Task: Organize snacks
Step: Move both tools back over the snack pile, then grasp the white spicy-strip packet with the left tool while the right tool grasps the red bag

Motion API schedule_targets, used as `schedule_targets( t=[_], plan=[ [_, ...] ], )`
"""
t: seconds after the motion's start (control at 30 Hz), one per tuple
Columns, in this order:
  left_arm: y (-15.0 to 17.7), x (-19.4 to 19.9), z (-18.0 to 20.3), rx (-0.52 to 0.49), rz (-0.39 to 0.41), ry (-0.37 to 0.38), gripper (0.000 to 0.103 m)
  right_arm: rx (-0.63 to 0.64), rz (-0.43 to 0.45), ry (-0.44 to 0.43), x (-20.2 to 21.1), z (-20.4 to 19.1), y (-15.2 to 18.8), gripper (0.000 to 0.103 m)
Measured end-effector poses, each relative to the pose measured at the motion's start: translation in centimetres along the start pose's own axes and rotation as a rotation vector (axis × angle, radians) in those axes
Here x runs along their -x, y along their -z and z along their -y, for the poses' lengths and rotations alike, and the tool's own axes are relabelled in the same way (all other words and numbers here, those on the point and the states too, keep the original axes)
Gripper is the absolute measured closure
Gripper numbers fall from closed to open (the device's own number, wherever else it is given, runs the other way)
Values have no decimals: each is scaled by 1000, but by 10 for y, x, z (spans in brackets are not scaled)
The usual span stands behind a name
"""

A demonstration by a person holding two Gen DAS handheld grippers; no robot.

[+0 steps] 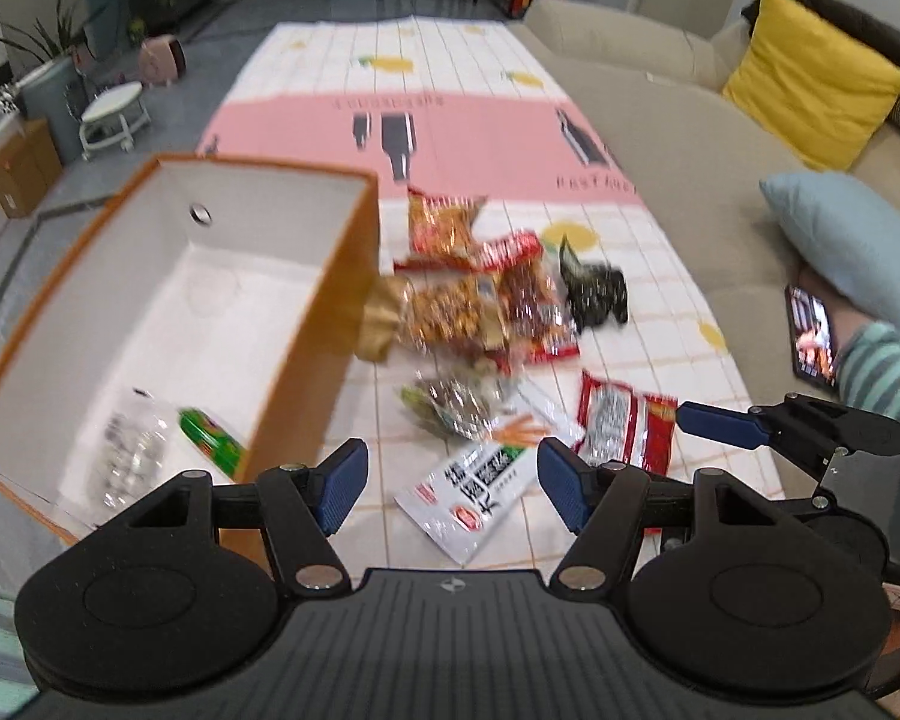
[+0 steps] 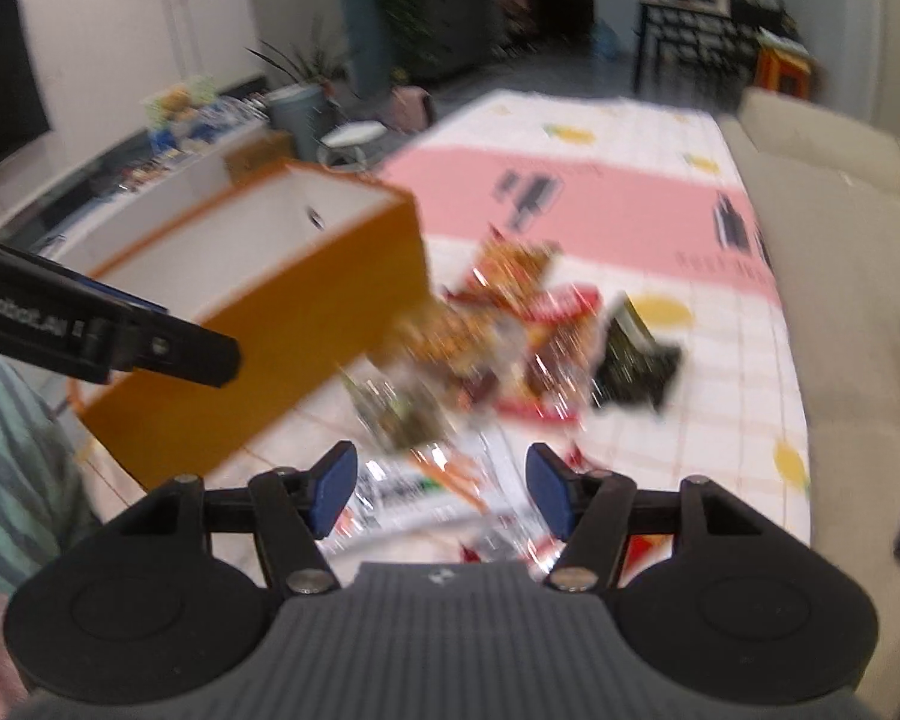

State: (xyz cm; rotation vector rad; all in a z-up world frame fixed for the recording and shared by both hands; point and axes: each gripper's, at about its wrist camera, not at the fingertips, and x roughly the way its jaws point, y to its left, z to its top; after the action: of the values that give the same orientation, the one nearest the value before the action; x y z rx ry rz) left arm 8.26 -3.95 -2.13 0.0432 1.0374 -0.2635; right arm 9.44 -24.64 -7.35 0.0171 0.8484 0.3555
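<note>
Left gripper and right gripper: jaws spread wide, holding nothing. Snack packets lie piled on the tablecloth, just right of the orange box; a green packet sits in its near end.

The left gripper hangs near, its blue-padded jaws spread wide with nothing between them. The right gripper sits just to its right, jaws likewise wide apart and empty, its view blurred. Both point toward the far end.
</note>
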Motion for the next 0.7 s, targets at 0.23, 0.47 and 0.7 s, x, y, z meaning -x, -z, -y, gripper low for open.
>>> schedule_targets(
  t=[0.23, 0.47, 0.7],
  plan=[
    [15, -31, 9, -82, -57, 13, 27, -31, -102, 35, -27, 17, 25, 38],
    [17, -61, 19, -213, -82, 65, 22, -42, -163, 82, -42, 25, 31, 31],
    [15, -97, 12, -226, -134, 82, 18, -122, -207, 146, -62, 42, 31, 23]
  ],
)
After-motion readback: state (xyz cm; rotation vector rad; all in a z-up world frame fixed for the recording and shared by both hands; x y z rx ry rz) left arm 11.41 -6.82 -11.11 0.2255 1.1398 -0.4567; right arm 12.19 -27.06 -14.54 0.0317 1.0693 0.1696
